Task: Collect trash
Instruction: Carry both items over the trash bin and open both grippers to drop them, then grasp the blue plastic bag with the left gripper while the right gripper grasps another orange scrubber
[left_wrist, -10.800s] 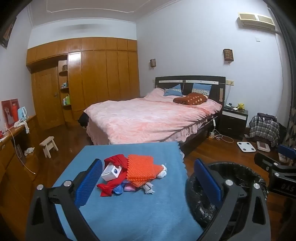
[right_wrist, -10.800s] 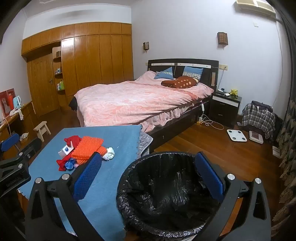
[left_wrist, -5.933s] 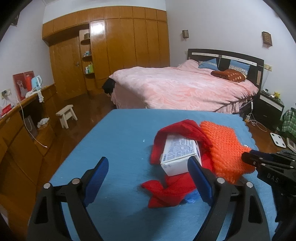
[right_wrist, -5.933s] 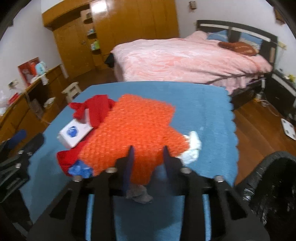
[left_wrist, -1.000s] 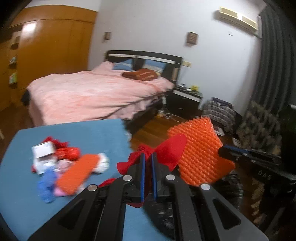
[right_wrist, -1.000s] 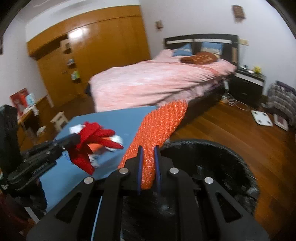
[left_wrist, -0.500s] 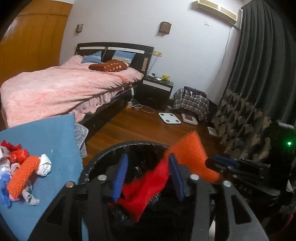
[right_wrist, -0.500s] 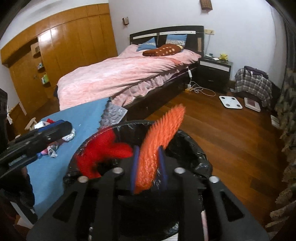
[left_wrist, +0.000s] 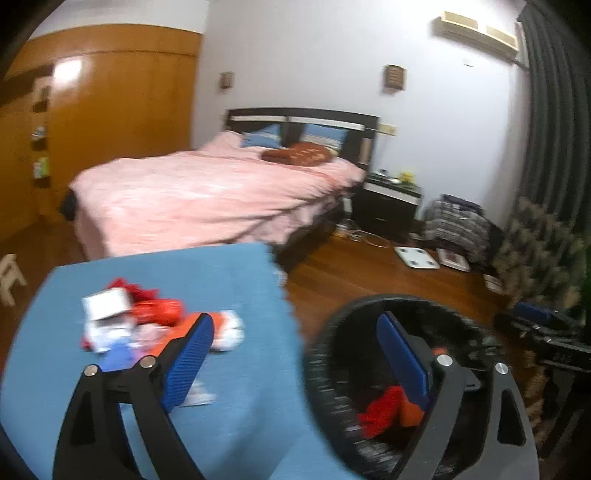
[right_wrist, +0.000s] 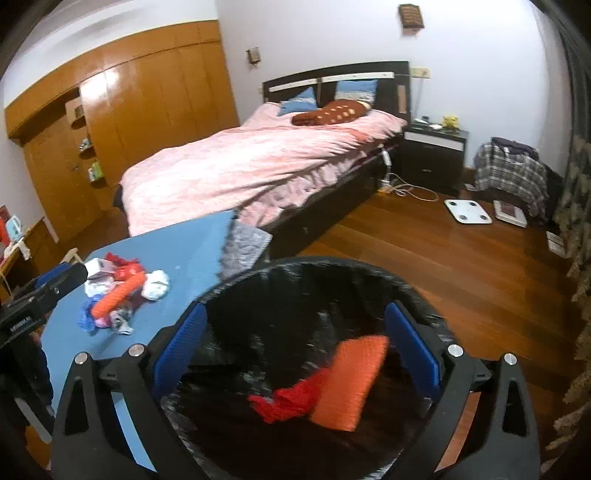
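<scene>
Right gripper: your jaws were opening, spread wide, nothing between the pads; it hung over the bin.
Left gripper: your jaws were opening too, spread, nothing pinched; left pad over the table, right pad over the bin rim.
Bin: one, black-lined, lower centre of right wrist view, just beside the blue table.
Orange mesh piece: one, inside the bin, long axis tilted from lower left to upper right.
Red scrap: one, inside the bin, touching the orange piece's left edge.
Trash pile: left on the table, left of frame; one orange roll with long axis lower left to upper right, one white box, one white wad; rest too blurred to count.
Writing: box print unreadable; lettering on gripper body too blurred.
</scene>
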